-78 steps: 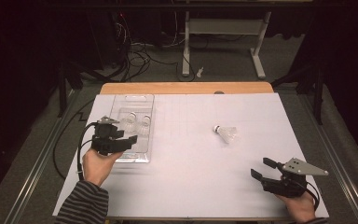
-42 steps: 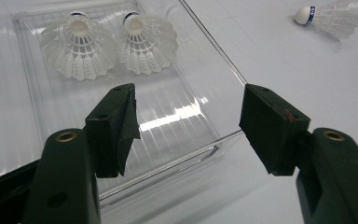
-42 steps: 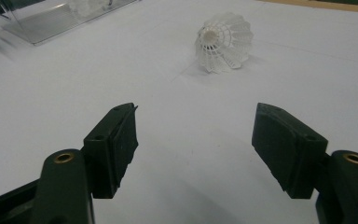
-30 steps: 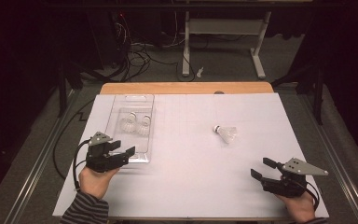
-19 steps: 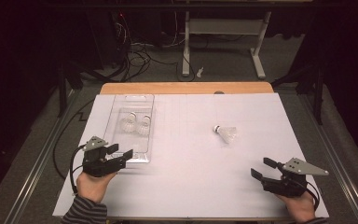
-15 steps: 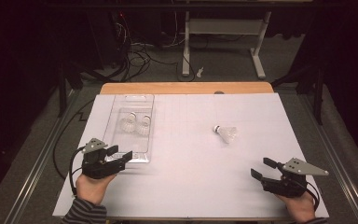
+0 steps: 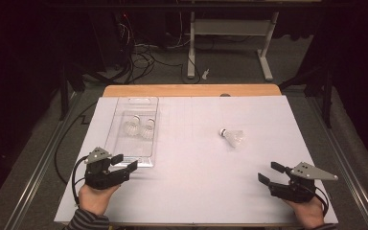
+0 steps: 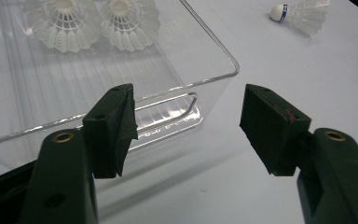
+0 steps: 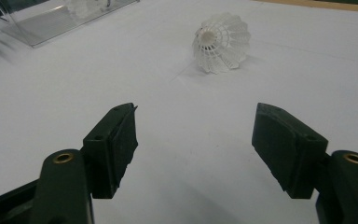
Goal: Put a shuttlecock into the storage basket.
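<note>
**Both grippers parked near the front edge, one shuttlecock loose on the table**

So the left gripper [image 7: 124, 163] sits at the near-left of the white table [image 7: 191, 191], jaws spread wide with nothing between them. It's right at the near end of the clear rectangular plastic tray [image 7: 133, 158]; in the left gripper view the tray's near corner [image 8: 233, 70] lies just beyond the jaws, close but not touching as far as I can see. Two white feathered shuttlecocks [image 7: 139, 127] stand side by side inside the tray, toward its middle, cork ends up.

The right gripper [image 7: 270, 173] is at the near-right, also wide open and empty, held in a hand [image 7: 311, 213]. A third white shuttlecock with a blue band round its cork [image 7: 232, 135] lies on its side on the bare table, right of centre, well apart from the tray and some way beyond the right gripper.
</note>
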{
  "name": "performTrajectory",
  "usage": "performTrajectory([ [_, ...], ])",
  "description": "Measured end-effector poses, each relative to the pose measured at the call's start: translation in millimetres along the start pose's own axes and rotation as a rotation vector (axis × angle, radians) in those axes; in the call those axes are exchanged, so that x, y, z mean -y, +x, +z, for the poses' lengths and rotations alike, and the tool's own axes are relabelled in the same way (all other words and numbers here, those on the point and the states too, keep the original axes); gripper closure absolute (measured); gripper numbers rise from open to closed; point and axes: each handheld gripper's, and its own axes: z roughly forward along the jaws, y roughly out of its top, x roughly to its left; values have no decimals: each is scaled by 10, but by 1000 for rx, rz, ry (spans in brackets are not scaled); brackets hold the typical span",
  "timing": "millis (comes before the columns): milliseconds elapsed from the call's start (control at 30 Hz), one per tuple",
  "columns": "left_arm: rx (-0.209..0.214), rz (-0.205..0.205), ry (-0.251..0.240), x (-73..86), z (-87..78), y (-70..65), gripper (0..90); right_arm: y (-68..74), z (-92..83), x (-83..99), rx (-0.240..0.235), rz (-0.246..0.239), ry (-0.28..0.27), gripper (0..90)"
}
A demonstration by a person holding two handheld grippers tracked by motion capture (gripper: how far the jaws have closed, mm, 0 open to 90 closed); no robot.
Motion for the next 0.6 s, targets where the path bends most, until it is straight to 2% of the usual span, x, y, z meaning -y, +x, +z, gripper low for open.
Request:
performTrajectory([
  [167,8,29,4,42,48,-97,363,6,-8,4,-2,-7,0,313],
  [600,40,48,18,70,132,-208,364,4,1,6,-4,-7,2,313],
])
